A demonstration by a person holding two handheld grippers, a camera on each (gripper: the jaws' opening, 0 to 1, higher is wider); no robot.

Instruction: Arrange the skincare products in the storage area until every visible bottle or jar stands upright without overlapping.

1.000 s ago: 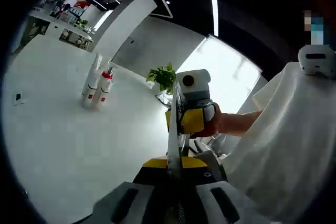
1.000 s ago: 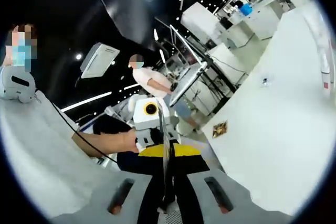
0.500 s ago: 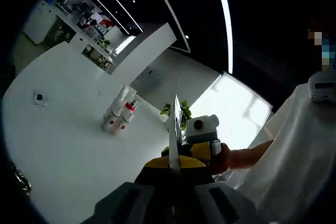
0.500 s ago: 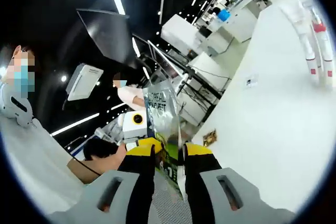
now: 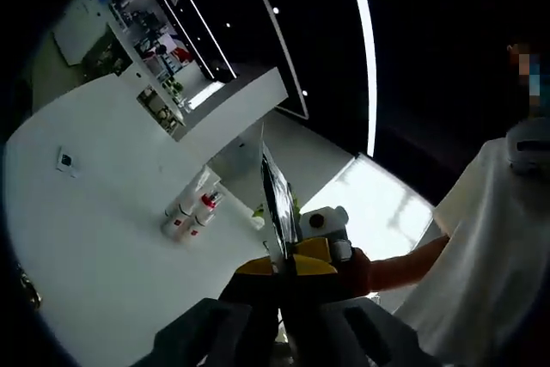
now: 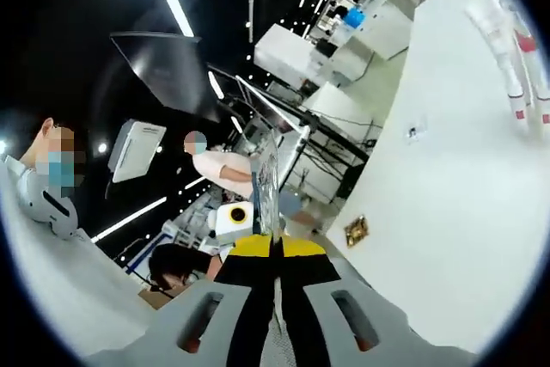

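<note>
flat sachet (image 5: 275, 204) between both grippers (bottles (image 5: 191, 217) upright)

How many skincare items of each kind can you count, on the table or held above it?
Tube: 1, white
Bottle: 1, red cap
Packet: 1, held off the table
Total: 3
</note>
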